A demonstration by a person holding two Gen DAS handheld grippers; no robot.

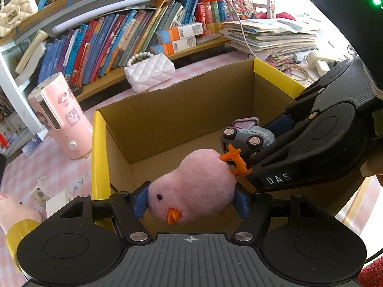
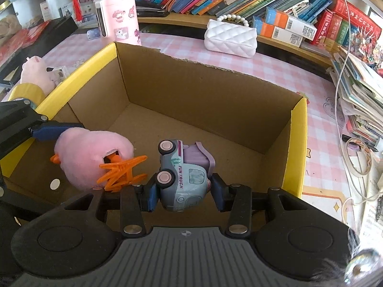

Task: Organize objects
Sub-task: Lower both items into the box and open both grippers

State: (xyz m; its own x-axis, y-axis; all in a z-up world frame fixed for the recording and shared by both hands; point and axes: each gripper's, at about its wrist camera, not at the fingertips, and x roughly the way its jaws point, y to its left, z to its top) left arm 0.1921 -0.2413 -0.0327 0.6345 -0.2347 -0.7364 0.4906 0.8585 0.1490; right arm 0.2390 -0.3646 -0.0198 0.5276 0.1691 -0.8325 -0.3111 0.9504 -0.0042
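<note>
Left wrist view, bottom centre: the left claw (image 1: 190,204) is clenched on a pink plush chick (image 1: 191,184), blue pads (image 1: 140,203) pressed into both of its sides, orange beak pointing down, orange feet toward the centre right.

Right wrist view, lower centre: the right claw (image 2: 183,195) is clenched on a grey-blue toy truck (image 2: 183,174), lettered FUN TRUCK and carrying a lilac part, tipped on its side with the wheels facing frame left. The chick appears just left of the truck here.

Both toys are held above the floor of an open cardboard box (image 2: 203,88) with yellow edges, which fills mid-frame.

Beyond the box, on the pink checked surface (image 2: 186,47): a white quilted purse (image 2: 231,37), upper centre, and a pink cylindrical appliance (image 2: 118,16), upper left. Behind them runs a shelf of books (image 1: 107,43).
</note>
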